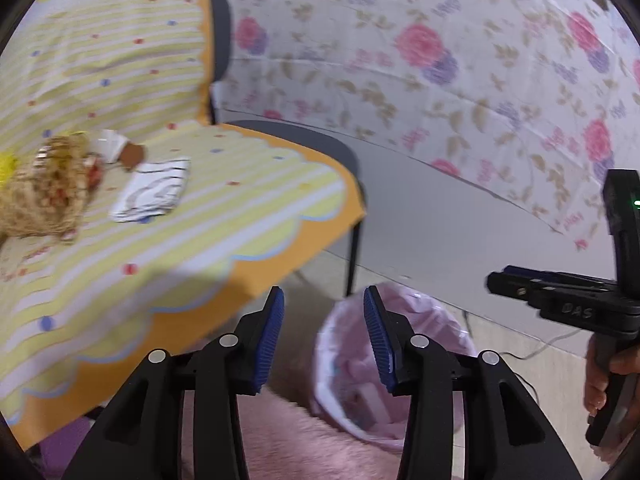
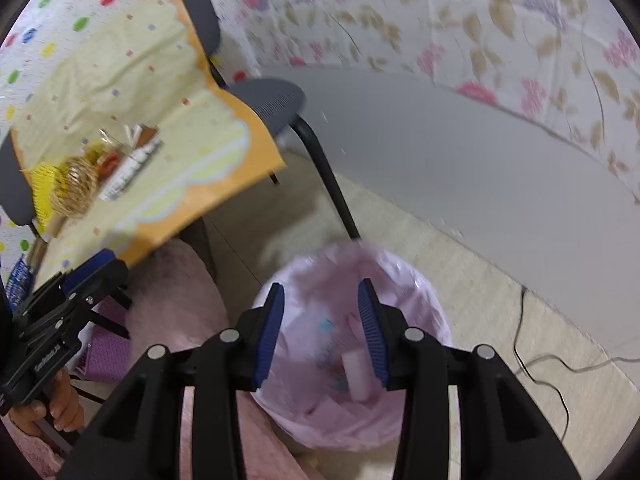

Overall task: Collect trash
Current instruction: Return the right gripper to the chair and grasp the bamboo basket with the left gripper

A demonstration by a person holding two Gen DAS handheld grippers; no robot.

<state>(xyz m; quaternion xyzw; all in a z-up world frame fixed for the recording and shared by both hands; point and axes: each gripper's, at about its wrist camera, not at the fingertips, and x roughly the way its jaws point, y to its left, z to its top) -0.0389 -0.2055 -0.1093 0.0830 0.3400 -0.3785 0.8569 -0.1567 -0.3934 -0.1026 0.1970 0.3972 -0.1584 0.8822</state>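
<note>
Both tongs, the left gripper [image 1: 324,334] and right gripper [image 2: 321,330], hang released and empty over the pink-lined bin [image 2: 416,280], likely for dropping trash, while wrappers [image 1: 48,184] remain on the table [image 1: 240,216].

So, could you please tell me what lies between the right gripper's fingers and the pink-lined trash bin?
Nothing: in the right wrist view the right gripper stands open above the pink-lined trash bin, with only air between.
</note>
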